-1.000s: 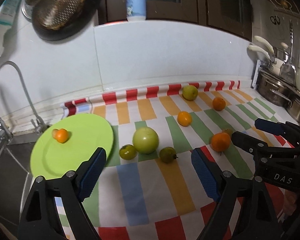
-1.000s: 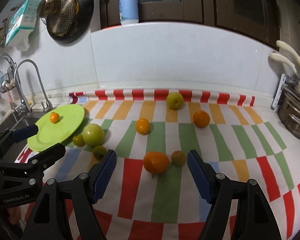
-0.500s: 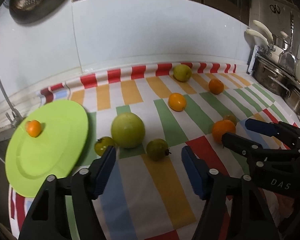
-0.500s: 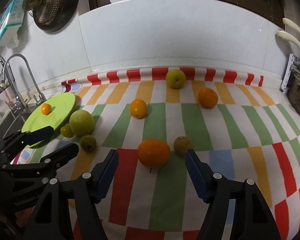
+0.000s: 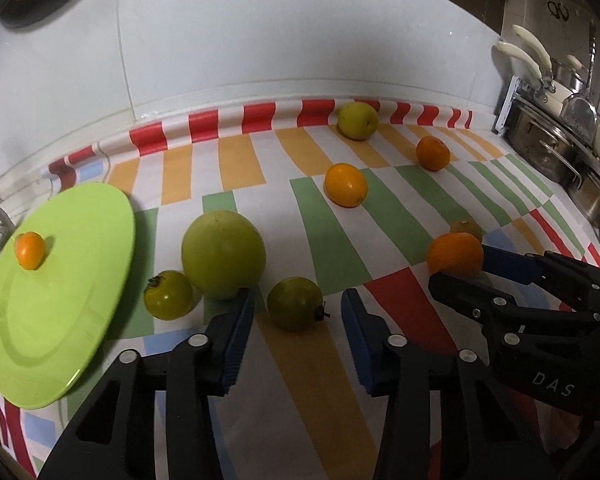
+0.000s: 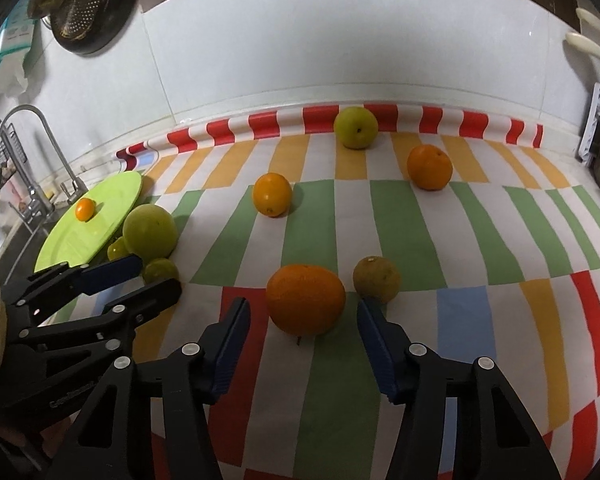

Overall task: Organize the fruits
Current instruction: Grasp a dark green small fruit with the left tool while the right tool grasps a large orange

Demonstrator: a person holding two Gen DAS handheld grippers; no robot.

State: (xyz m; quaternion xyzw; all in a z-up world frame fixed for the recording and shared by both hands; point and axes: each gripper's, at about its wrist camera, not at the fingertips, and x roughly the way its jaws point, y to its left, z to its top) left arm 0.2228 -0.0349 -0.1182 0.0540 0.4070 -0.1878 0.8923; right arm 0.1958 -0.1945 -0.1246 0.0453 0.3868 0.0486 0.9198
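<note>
You're lining up two grasps: left claw gapes around the green tomato, right claw gapes before the orange; ease forward, then squeeze.

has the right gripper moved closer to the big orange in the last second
Yes. The right gripper has advanced toward the wall; the big orange on the striped cloth now sits just ahead of its open fingertips, nearer than before.

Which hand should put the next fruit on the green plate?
Probably left. The left gripper is open around a small green fruit, close to the green plate. The right gripper is farther away.
</note>
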